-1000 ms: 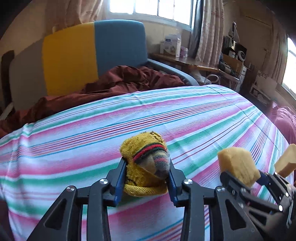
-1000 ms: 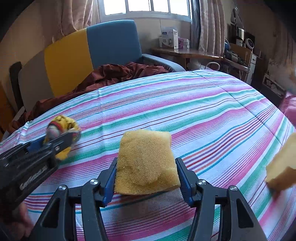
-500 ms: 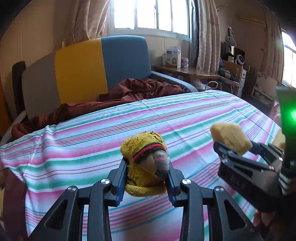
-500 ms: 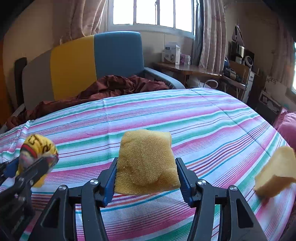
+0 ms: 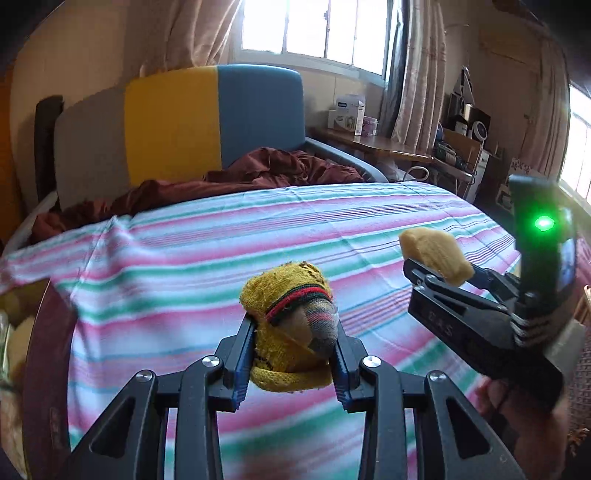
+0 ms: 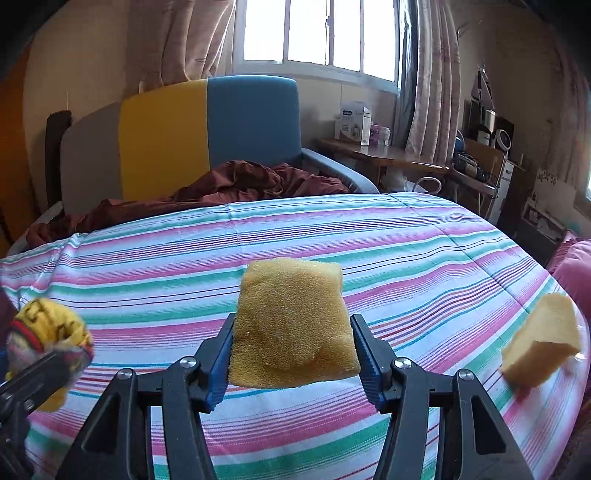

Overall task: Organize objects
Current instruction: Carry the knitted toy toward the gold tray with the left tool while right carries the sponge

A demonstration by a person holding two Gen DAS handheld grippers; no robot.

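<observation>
left gripper (image 5: pixel 293 354): black frame, blue pads, clamped tight on a rolled yellow sock (image 5: pixel 290 334) with a red, green and black band; the bundle stands up between the pads, its grey toe end facing the camera, a yellow cuff hanging below the jaws. held in the air above the bed. in the right wrist view the same gripper (image 6: pixel 44 363) enters at the lower left edge, blurred, the sock (image 6: pixel 48 330) showing above it.

right gripper (image 6: pixel 291 362): same build, gripping a yellow sponge (image 6: pixel 291 325) by its two side edges; the sponge is squarish, tilted away from the camera, clear of the bedspread. in the left wrist view this gripper (image 5: pixel 439 266) comes in from the right, a hand (image 5: pixel 524 424) around its handle and a green light (image 5: pixel 545 222) lit on its upright part; the sponge (image 5: pixel 436 254) pokes out past its tips.

second sponge (image 6: pixel 543 345): pale yellow wedge lying on the bed near the right edge, well apart from both grippers, slightly blurred.

striped bedspread (image 6: pixel 332 236): white with pink, green and thin dark stripes, covering the bed under both grippers.

maroon blanket (image 6: pixel 236 186): crumpled at the far end of the bed, against the headboard.

headboard (image 6: pixel 207 136): padded panels in grey, yellow and blue.

wooden desk (image 6: pixel 384 155): beyond the bed on the right, below the window (image 6: pixel 317 33), carrying a white box (image 6: pixel 352 122); curtains hang at both sides of the window.
</observation>
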